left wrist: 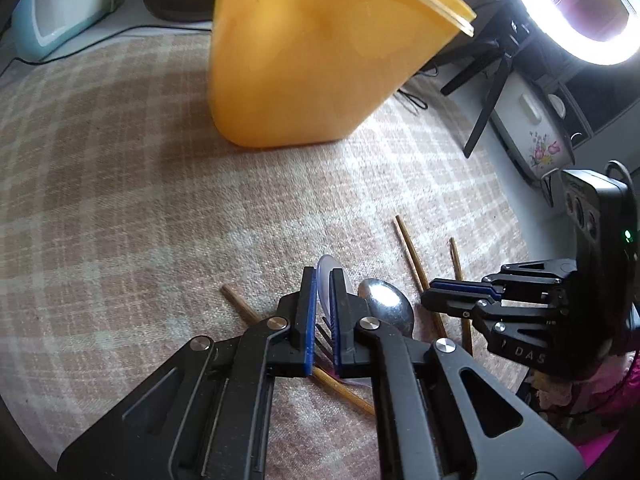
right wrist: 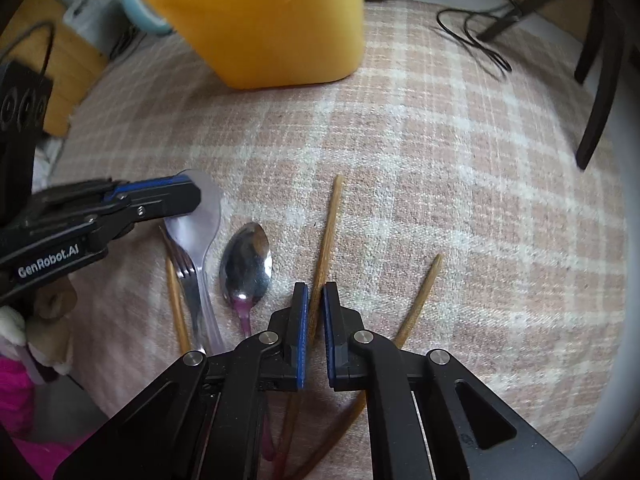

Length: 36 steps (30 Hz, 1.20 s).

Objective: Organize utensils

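Note:
My left gripper (left wrist: 322, 276) points down at the checked cloth and is shut on the bowl of a clear plastic spoon (left wrist: 329, 263). From the right wrist view the left gripper (right wrist: 196, 194) pinches that clear spoon (right wrist: 200, 236) from the left. Beside it lie a metal fork (right wrist: 186, 268) and a metal spoon (right wrist: 246, 260) with a pink handle. My right gripper (right wrist: 315, 288) is shut on a wooden chopstick (right wrist: 329, 228). A second chopstick (right wrist: 420, 296) lies to its right, a third (right wrist: 176, 308) under the fork. A tall yellow container (left wrist: 304, 60) stands behind.
A pink-and-white checked cloth (left wrist: 120, 200) covers the surface. A lit ring light (left wrist: 580, 8) on black tripod legs (left wrist: 492, 92) stands at the right, with a floral ceramic pot (left wrist: 540, 148) beside it. A blue-and-white appliance (left wrist: 60, 12) sits back left. A black cable (right wrist: 472, 36) trails nearby.

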Each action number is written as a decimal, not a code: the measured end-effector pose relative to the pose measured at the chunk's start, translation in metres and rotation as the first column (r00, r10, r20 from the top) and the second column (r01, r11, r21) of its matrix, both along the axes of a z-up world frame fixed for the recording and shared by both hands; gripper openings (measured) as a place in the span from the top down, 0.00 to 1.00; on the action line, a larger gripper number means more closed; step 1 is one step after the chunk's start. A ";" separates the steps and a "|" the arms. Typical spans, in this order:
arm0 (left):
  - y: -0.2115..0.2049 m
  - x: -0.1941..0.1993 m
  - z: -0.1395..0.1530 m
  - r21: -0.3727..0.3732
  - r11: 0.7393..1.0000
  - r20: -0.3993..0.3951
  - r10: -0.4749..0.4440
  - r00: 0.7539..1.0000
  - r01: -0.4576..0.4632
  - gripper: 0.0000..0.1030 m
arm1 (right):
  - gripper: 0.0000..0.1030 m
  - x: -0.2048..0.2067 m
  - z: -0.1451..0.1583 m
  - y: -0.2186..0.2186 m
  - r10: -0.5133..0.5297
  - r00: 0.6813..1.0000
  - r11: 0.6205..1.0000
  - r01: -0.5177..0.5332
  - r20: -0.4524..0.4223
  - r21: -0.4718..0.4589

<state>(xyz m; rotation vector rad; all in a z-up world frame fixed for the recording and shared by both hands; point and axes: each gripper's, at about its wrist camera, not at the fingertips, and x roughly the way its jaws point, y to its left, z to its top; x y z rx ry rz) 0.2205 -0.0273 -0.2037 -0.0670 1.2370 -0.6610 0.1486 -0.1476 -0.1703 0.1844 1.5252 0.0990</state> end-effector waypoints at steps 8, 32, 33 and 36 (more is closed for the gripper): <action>0.008 -0.003 0.017 -0.011 0.999 0.039 0.034 0.999 -0.034 0.98 | 0.96 0.005 0.017 -0.020 -0.067 0.996 0.995 0.062 0.064 0.076; 0.016 0.003 0.033 -0.026 0.996 -0.012 0.086 0.996 -0.087 0.79 | 0.96 -0.012 0.066 -0.051 -0.055 0.968 0.993 0.028 0.245 0.114; 0.016 0.008 0.027 -0.001 0.994 -0.030 0.105 0.994 -0.105 0.52 | 0.96 -0.013 0.066 -0.051 -0.056 0.969 0.993 0.028 0.242 0.117; 0.019 0.016 0.014 0.006 0.991 -0.058 0.135 0.989 -0.135 0.46 | 0.96 -0.015 0.065 -0.052 -0.058 0.969 0.992 0.030 0.239 0.121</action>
